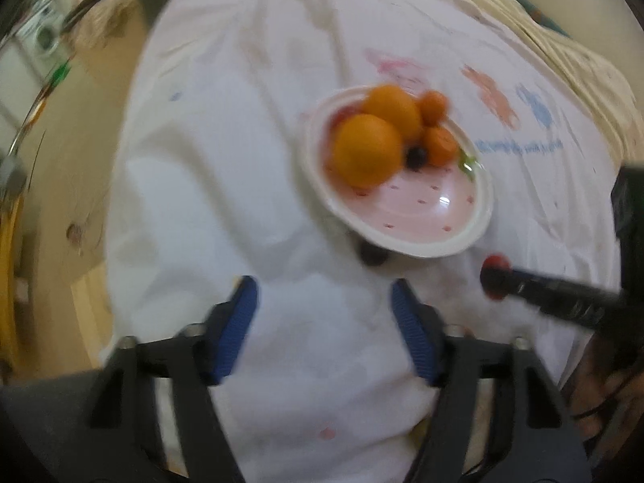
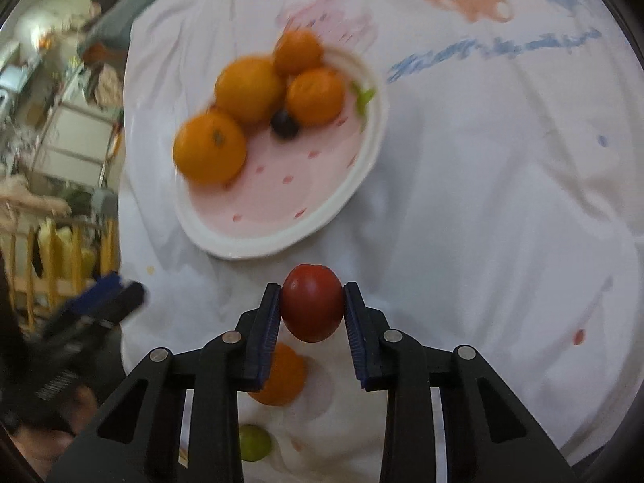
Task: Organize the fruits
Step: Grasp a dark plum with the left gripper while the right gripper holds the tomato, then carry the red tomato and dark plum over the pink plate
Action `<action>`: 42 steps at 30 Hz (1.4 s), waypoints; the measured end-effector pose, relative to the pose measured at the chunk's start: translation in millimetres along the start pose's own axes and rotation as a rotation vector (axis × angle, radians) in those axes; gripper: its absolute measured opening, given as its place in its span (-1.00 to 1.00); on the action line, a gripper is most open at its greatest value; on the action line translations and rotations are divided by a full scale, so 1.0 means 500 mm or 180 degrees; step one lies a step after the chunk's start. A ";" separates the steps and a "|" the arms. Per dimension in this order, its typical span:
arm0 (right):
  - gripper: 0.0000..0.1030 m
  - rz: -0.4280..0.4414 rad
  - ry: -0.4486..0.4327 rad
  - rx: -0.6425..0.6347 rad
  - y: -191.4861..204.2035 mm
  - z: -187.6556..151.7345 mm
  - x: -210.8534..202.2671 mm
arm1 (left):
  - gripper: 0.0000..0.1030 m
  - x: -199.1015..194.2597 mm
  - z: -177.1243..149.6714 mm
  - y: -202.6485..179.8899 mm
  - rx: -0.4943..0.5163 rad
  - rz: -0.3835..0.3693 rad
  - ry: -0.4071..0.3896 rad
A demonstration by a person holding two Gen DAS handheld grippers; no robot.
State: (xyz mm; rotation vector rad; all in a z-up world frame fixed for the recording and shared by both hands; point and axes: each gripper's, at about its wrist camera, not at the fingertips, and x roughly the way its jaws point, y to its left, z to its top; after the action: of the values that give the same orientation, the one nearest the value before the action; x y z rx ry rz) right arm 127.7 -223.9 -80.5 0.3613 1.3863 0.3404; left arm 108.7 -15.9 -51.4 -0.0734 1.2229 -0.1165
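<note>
Beside plate (image 2: 354,185) — right gripper (image 2: 312,306) jaws pinch red fruit (image 2: 312,302); left gripper (image 1: 324,322) jaws spread.

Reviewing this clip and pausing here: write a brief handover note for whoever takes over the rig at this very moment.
Right gripper: shut on a red fruit, just short of the plate.
Left gripper: open, nothing between its pads, over the white cloth; a dark fruit lies ahead by the plate's rim.
Done: four oranges and one dark berry sit on the plate.
Left: plate the red fruit, then the loose orange fruit, green fruit and the dark fruit.
</note>
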 end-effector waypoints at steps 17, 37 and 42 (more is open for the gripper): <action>-0.36 0.0311 -0.0248 0.0306 -0.074 0.011 -0.074 | -0.46 0.122 0.022 -0.087 0.0377 0.0246 0.0269; -0.36 0.0315 -0.0176 0.0439 -0.092 0.018 -0.052 | -0.59 0.110 0.004 -0.059 0.0303 0.0287 0.0218; -0.36 0.0268 -0.0195 0.0418 -0.089 0.021 -0.051 | -0.59 0.074 -0.018 -0.039 0.0242 0.0313 0.0166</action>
State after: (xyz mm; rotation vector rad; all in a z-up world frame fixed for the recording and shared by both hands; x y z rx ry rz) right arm 135.4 -275.3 -75.9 0.5352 1.3391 0.3056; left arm 111.9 -39.8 -86.8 0.0564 1.2707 -0.0793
